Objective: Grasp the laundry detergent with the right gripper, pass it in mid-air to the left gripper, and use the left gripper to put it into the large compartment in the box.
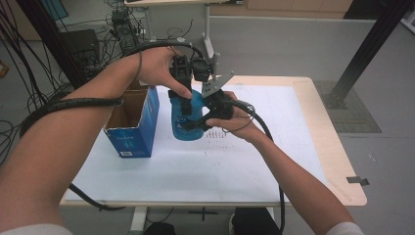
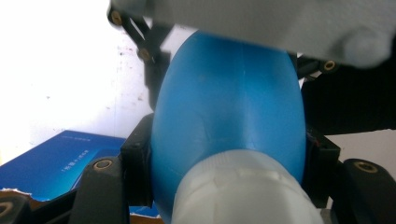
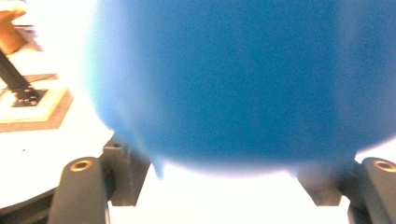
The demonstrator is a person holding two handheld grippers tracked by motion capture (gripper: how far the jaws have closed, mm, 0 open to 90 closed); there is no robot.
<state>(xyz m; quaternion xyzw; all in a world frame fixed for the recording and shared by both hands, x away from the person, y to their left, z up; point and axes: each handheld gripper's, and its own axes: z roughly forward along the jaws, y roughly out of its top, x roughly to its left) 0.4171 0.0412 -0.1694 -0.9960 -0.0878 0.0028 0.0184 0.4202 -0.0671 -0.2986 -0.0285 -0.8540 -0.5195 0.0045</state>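
Note:
A blue bottle [image 1: 188, 128] with a white cap [image 2: 238, 191] hangs above the white table top [image 1: 274, 147]. My left gripper [image 1: 181, 108] comes down from above and is shut on it. In the left gripper view the black jaws of that gripper [image 2: 229, 156] press both sides of the bottle's shoulder [image 2: 229, 102], just below the cap. My right gripper [image 1: 204, 120] reaches in from the right at the bottle's lower part. In the right gripper view the blurred blue body [image 3: 233, 79] lies over the wide-apart jaws of this gripper [image 3: 224, 184], which stand open.
An opened blue cardboard box [image 1: 132, 122] stands on the table just left of the bottle, and its lid [image 2: 60, 158] appears in the left gripper view. Cables trail from both grippers. A black frame post [image 1: 362, 54] rises beyond the table's far right corner.

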